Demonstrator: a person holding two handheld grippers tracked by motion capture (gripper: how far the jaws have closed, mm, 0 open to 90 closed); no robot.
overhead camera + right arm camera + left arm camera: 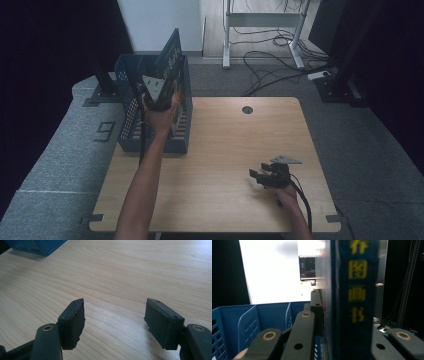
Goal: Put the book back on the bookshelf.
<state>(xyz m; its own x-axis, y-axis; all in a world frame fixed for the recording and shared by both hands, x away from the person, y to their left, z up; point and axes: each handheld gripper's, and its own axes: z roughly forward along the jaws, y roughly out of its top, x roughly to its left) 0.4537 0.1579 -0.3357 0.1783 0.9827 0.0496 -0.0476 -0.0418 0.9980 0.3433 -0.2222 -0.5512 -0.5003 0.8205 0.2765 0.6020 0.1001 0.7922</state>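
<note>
A dark blue book (170, 57) with yellow characters on its spine (355, 297) stands upright between the jaws of my left gripper (156, 95), which is shut on it. The book hangs tilted over the blue slotted basket (129, 125), above its dividers (249, 322). In the left gripper view, the left finger (315, 305) presses against the book's cover while the right one is hidden behind the spine. My right gripper (259, 176) rests low over the wooden table (225, 145) at the front right. It is open, with only bare wood between its pads (72, 322).
The basket stands on the table's far left corner, and its corner (37, 246) shows in the right gripper view. A round cable hole (247, 109) sits at the table's far edge. Desk legs and cables (270, 55) lie on the floor beyond.
</note>
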